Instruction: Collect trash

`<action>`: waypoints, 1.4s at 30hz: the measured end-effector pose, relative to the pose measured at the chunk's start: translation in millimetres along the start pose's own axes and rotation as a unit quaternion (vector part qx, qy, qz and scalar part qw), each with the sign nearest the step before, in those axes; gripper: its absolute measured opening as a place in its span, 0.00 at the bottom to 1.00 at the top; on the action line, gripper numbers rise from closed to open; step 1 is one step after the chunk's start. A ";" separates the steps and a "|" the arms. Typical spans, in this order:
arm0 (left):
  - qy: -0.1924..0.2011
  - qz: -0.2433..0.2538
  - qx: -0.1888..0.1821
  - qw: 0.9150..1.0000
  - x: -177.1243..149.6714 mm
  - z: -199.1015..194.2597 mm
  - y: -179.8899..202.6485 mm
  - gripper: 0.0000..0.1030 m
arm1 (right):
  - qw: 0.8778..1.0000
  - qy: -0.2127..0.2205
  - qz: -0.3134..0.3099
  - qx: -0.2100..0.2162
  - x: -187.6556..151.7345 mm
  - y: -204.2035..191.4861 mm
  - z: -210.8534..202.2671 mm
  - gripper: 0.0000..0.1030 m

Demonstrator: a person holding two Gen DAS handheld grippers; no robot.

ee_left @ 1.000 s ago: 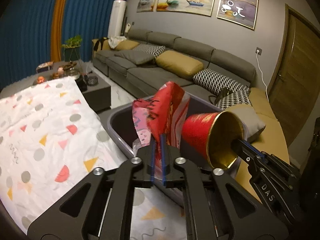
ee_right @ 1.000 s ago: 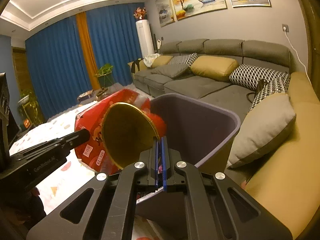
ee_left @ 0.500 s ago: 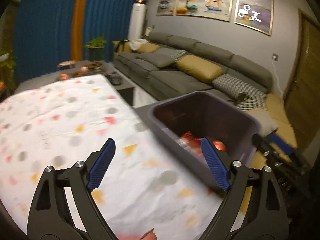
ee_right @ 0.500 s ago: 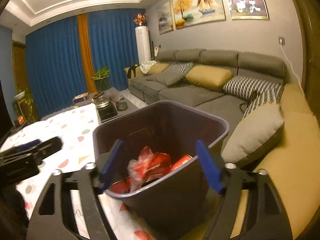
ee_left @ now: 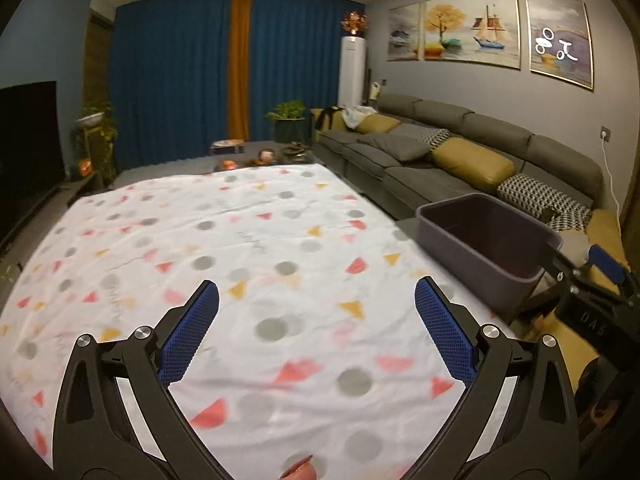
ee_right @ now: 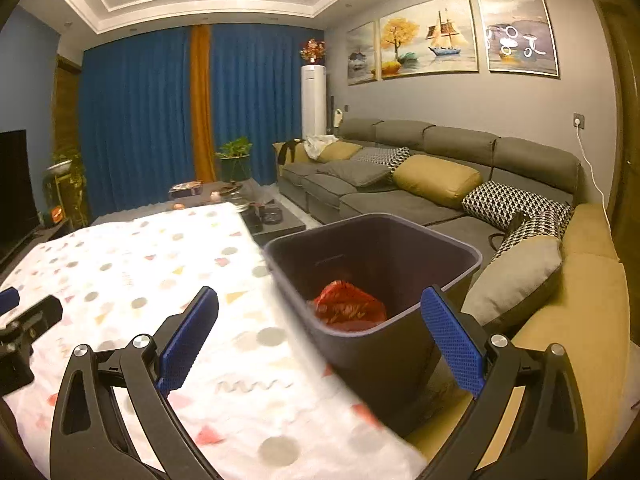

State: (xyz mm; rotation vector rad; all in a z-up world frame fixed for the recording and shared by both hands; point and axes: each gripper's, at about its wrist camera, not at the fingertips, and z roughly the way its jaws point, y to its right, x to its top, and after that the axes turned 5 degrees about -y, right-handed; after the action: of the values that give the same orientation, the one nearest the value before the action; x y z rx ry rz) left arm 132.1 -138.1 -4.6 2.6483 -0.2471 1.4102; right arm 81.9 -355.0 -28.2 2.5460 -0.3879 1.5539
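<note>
A dark grey trash bin [ee_right: 440, 248] stands off the right edge of the table; it also shows in the left wrist view [ee_left: 448, 224]. Red wrapper trash [ee_right: 346, 308] lies inside it. My left gripper [ee_left: 318, 328] is open and empty above the patterned tablecloth [ee_left: 240, 240], to the left of the bin. My right gripper [ee_right: 318, 336] is open and empty, held just in front of the bin's near rim. The right gripper also appears at the right edge of the left wrist view [ee_left: 592, 280].
The white tablecloth with dots and triangles [ee_right: 140, 272] covers the table. A grey sofa [ee_right: 440, 168] with yellow and patterned cushions runs along the right wall. A low coffee table [ee_right: 264, 216] with small items stands beyond. A TV [ee_left: 24, 140] is at the left.
Both grippers opened and dropped the red wrapper and the red cup into the bin. Both then pulled back, the left one swinging left over the tablecloth.
</note>
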 end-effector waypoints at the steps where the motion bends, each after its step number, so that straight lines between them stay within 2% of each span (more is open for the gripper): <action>1: 0.000 -0.003 0.003 1.000 -2.9 -6.2 -5.6 0.94 | 1.000 0.001 0.000 0.001 -0.7 -3.5 -4.8 0.95; 10: 0.028 -0.030 0.000 0.999 -15.5 -58.6 -40.7 0.94 | 1.000 0.011 -0.010 0.018 -13.5 -39.6 -57.6 0.95; 20: 0.034 -0.026 0.004 0.999 -32.6 -90.1 -53.0 0.94 | 0.999 0.028 -0.015 0.028 -25.5 -60.3 -97.4 0.95; 42: 0.046 -0.038 -0.004 0.998 -34.6 -108.7 -61.4 0.94 | 0.998 0.050 -0.024 0.034 -28.6 -69.1 -115.3 0.95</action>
State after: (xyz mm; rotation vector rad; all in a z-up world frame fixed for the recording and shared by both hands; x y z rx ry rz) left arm 37.6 -54.4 24.5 2.5496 -0.1402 1.4986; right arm -9.2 -256.2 0.7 2.4949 -0.2639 1.6953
